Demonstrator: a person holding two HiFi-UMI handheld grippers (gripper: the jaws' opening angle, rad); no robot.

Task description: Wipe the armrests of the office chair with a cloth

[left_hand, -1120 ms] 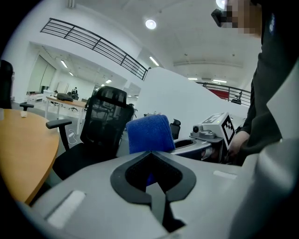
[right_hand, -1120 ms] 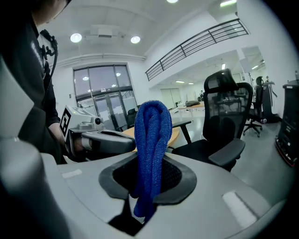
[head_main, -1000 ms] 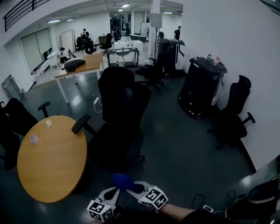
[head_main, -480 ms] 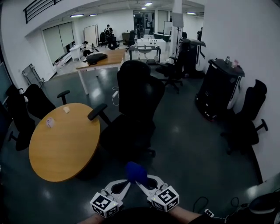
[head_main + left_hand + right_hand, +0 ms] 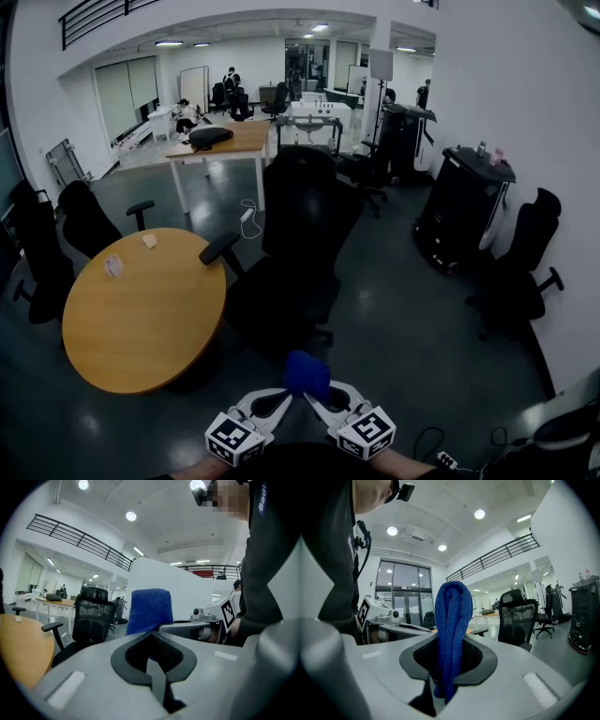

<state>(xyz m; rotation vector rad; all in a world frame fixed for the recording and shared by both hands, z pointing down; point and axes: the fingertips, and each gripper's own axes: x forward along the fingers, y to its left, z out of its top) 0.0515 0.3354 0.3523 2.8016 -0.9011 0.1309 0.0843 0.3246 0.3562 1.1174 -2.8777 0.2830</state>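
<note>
A black office chair point(image 5: 298, 246) stands mid-floor ahead, its back toward me. Its left armrest point(image 5: 218, 248) juts toward the round table; the right armrest is hidden behind the seat. Low in the head view my right gripper point(image 5: 317, 397) is shut on a folded blue cloth point(image 5: 307, 373), which stands up out of the jaws point(image 5: 452, 620). My left gripper point(image 5: 278, 401) sits close beside it, shut with nothing between its jaws. From the left gripper view the cloth point(image 5: 150, 609) rises just beyond the gripper point(image 5: 151, 637), apart from it. Both grippers hang well short of the chair.
A round wooden table point(image 5: 141, 309) with two small items stands left of the chair. More black chairs are at far left point(image 5: 80, 220) and right point(image 5: 520, 258). A black cabinet point(image 5: 464, 206) lines the right wall. A cable point(image 5: 248, 214) lies on the floor beyond the chair.
The view has swung so the chair and table sit more central and nearer. Both grippers have shifted slightly right together, the cloth still held in the right one.
</note>
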